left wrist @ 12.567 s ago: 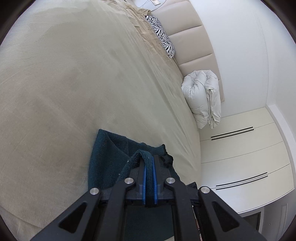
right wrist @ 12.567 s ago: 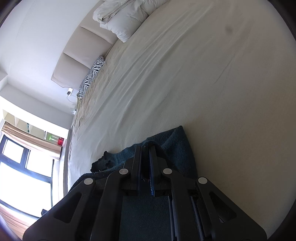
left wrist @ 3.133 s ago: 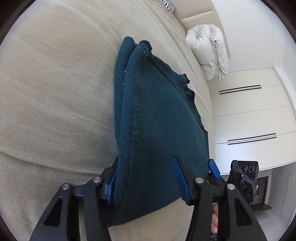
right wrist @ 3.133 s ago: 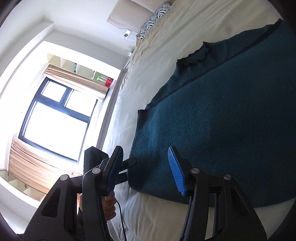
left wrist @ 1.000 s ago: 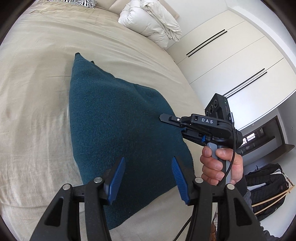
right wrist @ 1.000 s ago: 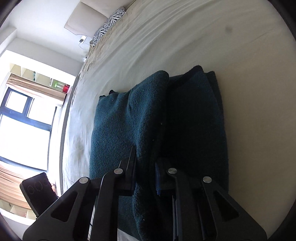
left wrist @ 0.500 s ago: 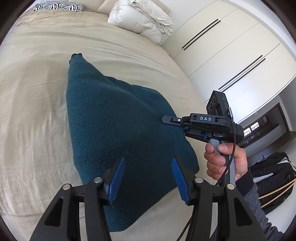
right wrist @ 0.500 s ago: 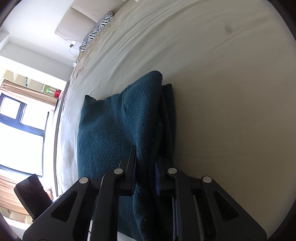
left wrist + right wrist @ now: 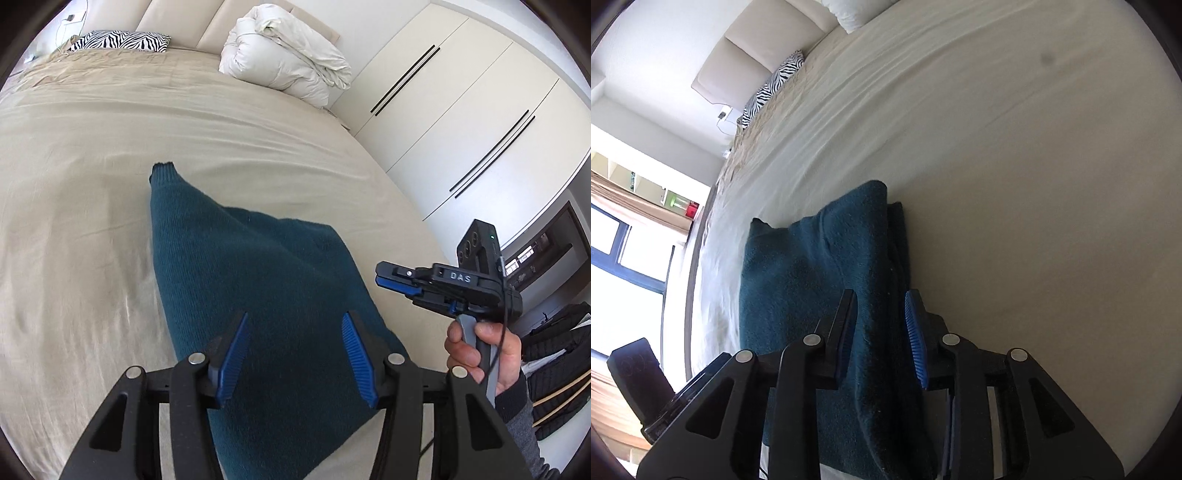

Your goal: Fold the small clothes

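A dark teal knitted sweater (image 9: pixel 258 280) lies folded on the beige bed (image 9: pixel 74 184). My left gripper (image 9: pixel 293 356) is open and empty, held just above the sweater's near part. My right gripper (image 9: pixel 380 277) shows at the sweater's right edge, held by a hand. In the right wrist view the right gripper (image 9: pixel 879 332) is open, its jaws on either side of the sweater's (image 9: pixel 812 266) thick folded edge, not clamping it.
A rolled white duvet (image 9: pixel 288 70) and a zebra-print pillow (image 9: pixel 118 40) lie at the headboard. White wardrobe doors (image 9: pixel 461 110) stand to the right of the bed. A window (image 9: pixel 624 251) is on the far side.
My right gripper has opened and let go of the sweater's folded edge. My left gripper stays open and has tilted up so more of the headboard shows.
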Tool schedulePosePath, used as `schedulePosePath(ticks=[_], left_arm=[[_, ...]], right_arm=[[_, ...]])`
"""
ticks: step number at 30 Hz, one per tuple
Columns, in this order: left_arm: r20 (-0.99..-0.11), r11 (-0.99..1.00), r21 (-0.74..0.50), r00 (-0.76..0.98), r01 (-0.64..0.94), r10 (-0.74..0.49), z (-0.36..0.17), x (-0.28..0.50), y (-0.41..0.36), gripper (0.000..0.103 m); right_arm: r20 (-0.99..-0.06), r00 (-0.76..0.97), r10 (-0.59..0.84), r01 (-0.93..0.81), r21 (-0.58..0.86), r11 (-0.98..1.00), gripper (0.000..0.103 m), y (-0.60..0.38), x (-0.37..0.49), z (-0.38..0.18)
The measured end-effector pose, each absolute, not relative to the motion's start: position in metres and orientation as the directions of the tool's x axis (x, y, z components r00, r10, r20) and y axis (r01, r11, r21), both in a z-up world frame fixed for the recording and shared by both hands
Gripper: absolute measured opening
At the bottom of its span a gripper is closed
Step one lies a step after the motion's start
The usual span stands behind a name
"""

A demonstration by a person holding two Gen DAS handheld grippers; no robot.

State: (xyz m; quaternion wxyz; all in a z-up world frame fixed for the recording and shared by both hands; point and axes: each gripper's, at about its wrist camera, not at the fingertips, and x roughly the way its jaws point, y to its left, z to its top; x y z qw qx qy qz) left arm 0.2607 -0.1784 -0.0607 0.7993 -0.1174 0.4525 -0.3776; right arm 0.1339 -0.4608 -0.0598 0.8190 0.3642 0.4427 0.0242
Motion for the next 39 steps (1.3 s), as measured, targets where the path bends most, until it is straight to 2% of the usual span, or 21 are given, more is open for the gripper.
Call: schedulePosePath(ticks=[2, 5, 9, 12, 15, 18, 23, 25, 27, 29, 31, 34, 37, 38, 39], left_arm=[[-0.641, 0.695, -0.510, 0.315, 0.507, -0.700, -0.058, 0.276, -0.194, 0.054], [-0.680, 0.738, -0.453, 0.343, 0.500, -0.649, -0.067, 0.301, -0.213, 0.054], [-0.767, 0.786, -0.404, 0.295, 0.467, -0.569, -0.111, 0.323, -0.232, 0.049], [-0.777, 0.799, -0.327, 0.337, 0.504, -0.531, -0.118, 0.319, -0.244, 0.048], [-0.783, 0.804, -0.297, 0.349, 0.516, -0.514, -0.120, 0.320, -0.249, 0.049], [-0.773, 0.800, -0.308, 0.356, 0.515, -0.526, -0.114, 0.316, -0.246, 0.048], [-0.753, 0.795, -0.302, 0.380, 0.525, -0.537, -0.090, 0.272, -0.229, 0.047], [-0.761, 0.804, -0.264, 0.398, 0.532, -0.513, -0.091, 0.253, -0.225, 0.047], [-0.775, 0.808, -0.231, 0.400, 0.542, -0.490, -0.105, 0.244, -0.227, 0.047], [-0.782, 0.807, -0.229, 0.390, 0.545, -0.485, -0.116, 0.243, -0.229, 0.047], [-0.790, 0.814, -0.217, 0.393, 0.538, -0.470, -0.114, 0.244, -0.233, 0.048], [-0.796, 0.819, -0.192, 0.402, 0.541, -0.453, -0.106, 0.243, -0.234, 0.048], [-0.796, 0.822, -0.169, 0.417, 0.543, -0.439, -0.098, 0.233, -0.230, 0.048], [-0.795, 0.825, -0.164, 0.423, 0.540, -0.434, -0.095, 0.230, -0.228, 0.049], [-0.793, 0.827, -0.160, 0.429, 0.539, -0.432, -0.092, 0.227, -0.226, 0.053]], right_arm=[[-0.668, 0.611, 0.426, 0.224, 0.661, 0.716, 0.026, -0.455, 0.143, -0.050], [-0.655, 0.581, 0.484, 0.184, 0.685, 0.705, 0.026, -0.444, 0.167, -0.054], [-0.671, 0.550, 0.497, 0.271, 0.706, 0.654, 0.025, -0.459, 0.191, -0.090], [-0.635, 0.571, 0.521, 0.270, 0.744, 0.611, 0.015, -0.465, 0.190, -0.119], [-0.617, 0.582, 0.530, 0.258, 0.758, 0.599, 0.014, -0.469, 0.183, -0.129], [-0.654, 0.580, 0.486, 0.269, 0.717, 0.643, 0.018, -0.463, 0.170, -0.116], [-0.590, 0.602, 0.538, 0.151, 0.746, 0.649, 0.018, -0.438, 0.102, -0.088], [-0.602, 0.580, 0.548, 0.143, 0.738, 0.659, 0.018, -0.426, 0.084, -0.092], [-0.656, 0.527, 0.540, 0.183, 0.708, 0.682, 0.018, -0.421, 0.070, -0.116], [-0.629, 0.546, 0.554, 0.183, 0.734, 0.654, 0.017, -0.426, 0.057, -0.141], [-0.609, 0.569, 0.553, 0.196, 0.753, 0.629, 0.015, -0.431, 0.048, -0.140], [-0.628, 0.593, 0.504, 0.177, 0.712, 0.680, 0.021, -0.429, 0.035, -0.115], [-0.618, 0.634, 0.464, 0.164, 0.694, 0.701, 0.034, -0.440, 0.027, -0.092], [-0.622, 0.646, 0.443, 0.178, 0.687, 0.705, 0.052, -0.447, 0.035, -0.085], [-0.624, 0.660, 0.417, 0.192, 0.678, 0.710, 0.063, -0.452, 0.034, -0.081]])
